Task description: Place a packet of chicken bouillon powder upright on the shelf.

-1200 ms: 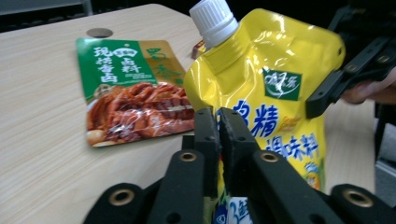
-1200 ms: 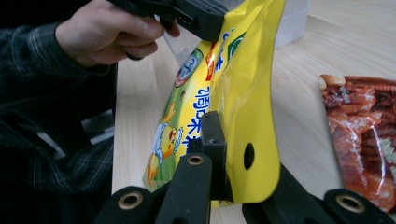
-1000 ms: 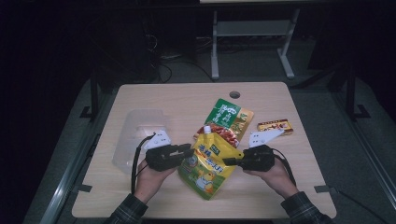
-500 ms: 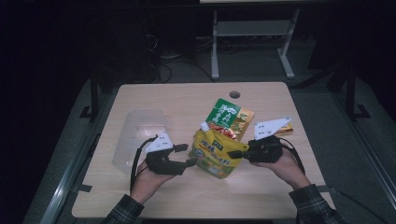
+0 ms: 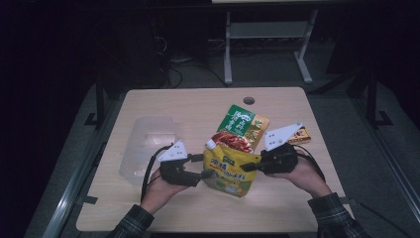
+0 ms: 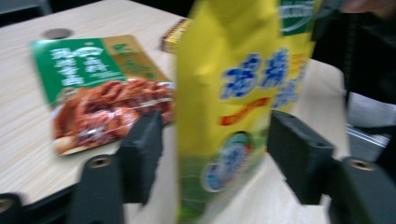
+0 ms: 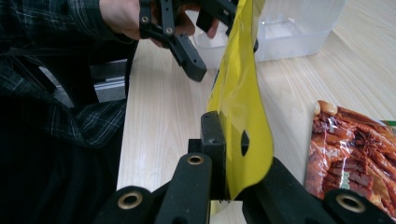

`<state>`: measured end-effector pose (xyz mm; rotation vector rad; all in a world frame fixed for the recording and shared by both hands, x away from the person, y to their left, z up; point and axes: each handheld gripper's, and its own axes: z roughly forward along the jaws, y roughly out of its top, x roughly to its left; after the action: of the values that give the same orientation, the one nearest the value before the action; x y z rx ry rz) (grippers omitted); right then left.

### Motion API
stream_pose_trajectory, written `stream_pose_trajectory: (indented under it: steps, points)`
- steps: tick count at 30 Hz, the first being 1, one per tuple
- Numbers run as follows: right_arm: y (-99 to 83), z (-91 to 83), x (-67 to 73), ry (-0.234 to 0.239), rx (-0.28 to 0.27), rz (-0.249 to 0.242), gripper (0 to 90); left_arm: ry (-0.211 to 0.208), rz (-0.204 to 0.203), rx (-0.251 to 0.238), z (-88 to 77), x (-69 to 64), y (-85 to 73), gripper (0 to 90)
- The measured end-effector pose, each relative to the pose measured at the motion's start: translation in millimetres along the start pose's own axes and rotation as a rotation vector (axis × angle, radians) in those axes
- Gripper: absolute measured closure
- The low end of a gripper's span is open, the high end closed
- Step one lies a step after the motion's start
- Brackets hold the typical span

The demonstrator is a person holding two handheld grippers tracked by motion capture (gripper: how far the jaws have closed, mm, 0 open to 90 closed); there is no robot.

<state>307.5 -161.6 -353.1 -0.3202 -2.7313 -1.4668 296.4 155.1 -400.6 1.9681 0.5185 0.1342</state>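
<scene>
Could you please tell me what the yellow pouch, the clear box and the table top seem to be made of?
Yellow pouch: thin, glossy printed plastic film, judging by how it curves and shines where the right tongs pinch its edge.
Clear box: cloudy, see-through rigid plastic; the table shows through its walls.
Table: pale wood-grain surface with a matte finish, probably laminate, though solid wood cannot be ruled out.

Green sauce packet point(image 5: 242, 126), clear container point(image 5: 146, 146)

black hand-held gripper point(image 5: 198, 167), plaid sleeves point(image 5: 130, 225)
</scene>
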Motion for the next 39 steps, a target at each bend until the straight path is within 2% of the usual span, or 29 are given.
stream_pose_trajectory:
  steps: [1, 3, 5, 6, 7, 10, 11, 13, 15, 18, 19, 22, 23, 25, 28, 30, 31, 33, 34, 35, 36, 39]
  points:
    - [0.0, 0.0, 0.0, 0.000, 0.000, 0.000, 89.8, -0.018, 0.007, -0.002, 0.9, -0.2, -0.3, 38.6]
    - [0.6, 1.6, -0.6, -0.002, -0.009, -0.006, 89.5, -0.012, 0.026, 0.011, 2.1, 0.0, -1.7, 49.5]
    - [-0.1, 2.5, -0.5, -0.006, -0.019, -0.004, 89.0, -0.015, 0.024, 0.019, 2.9, 1.2, -2.4, 58.7]
    - [-0.9, 2.6, -0.5, -0.012, -0.026, -0.006, 88.6, -0.012, 0.044, 0.017, 3.0, 1.7, -3.2, 64.0]
    - [-0.9, 2.6, -0.5, -0.012, -0.026, -0.006, 88.6, -0.012, 0.044, 0.017, 3.0, 1.7, -3.2, 65.8]
    - [-4.6, 1.0, 1.1, -0.034, -0.052, 0.012, 82.2, -0.039, 0.056, 0.020, 0.4, 3.2, -4.0, 75.4]
    - [-4.6, 1.0, 1.1, -0.034, -0.052, 0.012, 82.2, -0.044, 0.057, 0.013, -0.2, 3.3, -4.6, 75.4]
    - [-13.1, 1.8, 2.6, -0.049, -0.050, 0.038, 74.6, -0.040, 0.086, 0.015, -1.3, 1.9, -5.2, 88.0]
    - [-19.3, 4.2, 3.8, -0.065, -0.032, 0.041, 71.3, -0.046, 0.101, 0.019, -0.6, 0.3, -5.2, 88.5]
    - [-26.2, 5.3, 3.5, -0.062, -0.039, 0.056, 70.9, -0.048, 0.105, 0.020, -0.1, 0.1, -5.1, 88.5]
    - [-30.8, 6.9, 2.7, -0.069, -0.017, 0.055, 68.2, -0.047, 0.104, 0.020, 0.0, -0.1, -5.2, 88.6]
    - [-38.1, 8.2, 2.2, -0.072, -0.019, 0.068, 68.2, -0.049, 0.105, 0.020, -0.1, -0.4, -5.2, 88.6]
    - [-43.7, 10.0, 1.5, -0.066, -0.008, 0.074, 73.9, -0.048, 0.108, 0.023, -0.4, -0.7, -5.1, 88.6]
    - [-44.9, 10.4, 0.9, -0.059, -0.003, 0.077, 79.8, -0.047, 0.107, 0.023, -0.4, -1.2, -5.1, 88.5]
    - [-46.5, 11.9, 0.0, -0.043, -0.019, 0.068, 84.8, -0.044, 0.106, 0.024, -0.8, -1.5, -5.1, 86.6]
    - [-47.3, 12.1, -0.7, -0.030, -0.024, 0.067, 87.3, -0.042, 0.093, 0.023, -1.1, -1.9, -5.1, 81.8]
    - [-47.0, 12.2, -0.5, -0.030, -0.022, 0.064, 87.9, -0.026, 0.075, 0.030, -1.7, -3.9, -5.1, 76.8]
    - [-46.8, 12.3, -0.4, -0.022, -0.027, 0.069, 88.4, -0.023, 0.064, 0.031, -3.0, -4.7, -5.8, 65.8]
    - [-46.8, 12.3, -0.4, -0.022, -0.027, 0.069, 88.4, -0.019, 0.052, 0.033, -4.0, -5.8, -6.4, 65.8]
    - [-46.0, 12.4, 0.5, -0.025, -0.028, 0.077, 88.5, 0.000, 0.040, 0.043, -5.4, -7.4, -7.5, 56.4]
    - [-46.0, 12.4, 0.5, -0.025, -0.028, 0.077, 88.5, 0.010, 0.033, 0.058, -6.8, -8.3, -8.2, 56.4]
    - [-44.6, 12.5, 1.3, -0.036, -0.046, 0.081, 89.2, 0.021, 0.012, 0.061, -12.5, -13.4, -11.3, 49.1]
